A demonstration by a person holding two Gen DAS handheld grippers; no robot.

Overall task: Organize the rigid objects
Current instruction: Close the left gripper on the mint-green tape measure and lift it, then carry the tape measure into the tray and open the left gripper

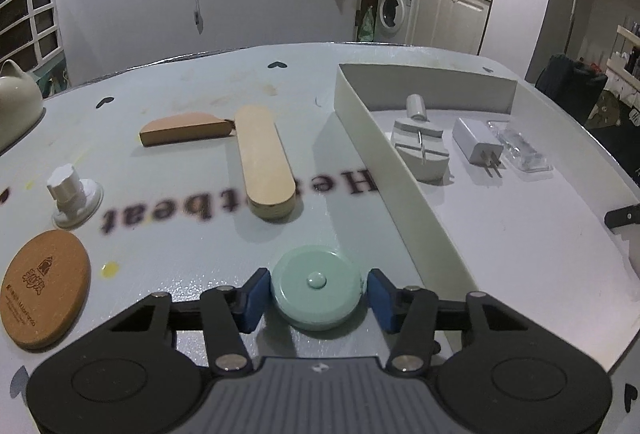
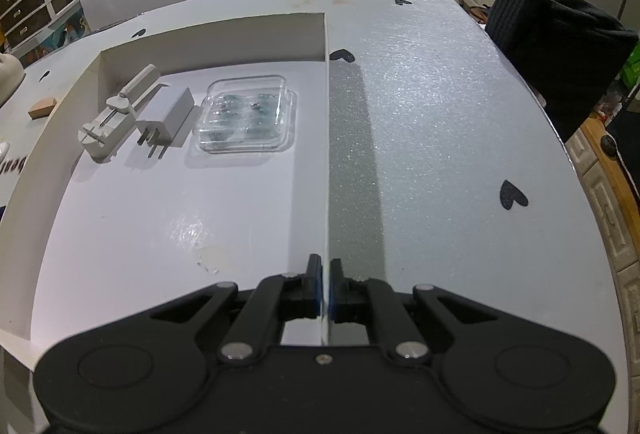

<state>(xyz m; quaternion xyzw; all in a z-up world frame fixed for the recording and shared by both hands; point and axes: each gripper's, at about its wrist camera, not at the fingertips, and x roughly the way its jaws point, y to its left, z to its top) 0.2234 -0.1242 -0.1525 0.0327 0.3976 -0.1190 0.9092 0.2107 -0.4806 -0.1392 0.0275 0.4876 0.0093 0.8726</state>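
Note:
My left gripper (image 1: 316, 294) is shut on a round mint-green tape measure (image 1: 316, 288) resting on the table, just left of the white tray's wall (image 1: 400, 170). In the tray lie a grey watch tool (image 1: 420, 146), a white plug adapter (image 1: 478, 144) and a clear plastic case (image 1: 520, 150). My right gripper (image 2: 325, 286) is shut on the tray's right wall (image 2: 327, 154) near its front end. The same watch tool (image 2: 110, 122), adapter (image 2: 164, 122) and clear case (image 2: 248, 114) show at the tray's far left.
Left of the tray lie a long wooden piece (image 1: 264, 162), a brown half-round block (image 1: 184, 130), a white knob on a base (image 1: 72, 194) and a cork coaster (image 1: 40, 298). A black cloth (image 2: 560, 46) sits at the table's right edge.

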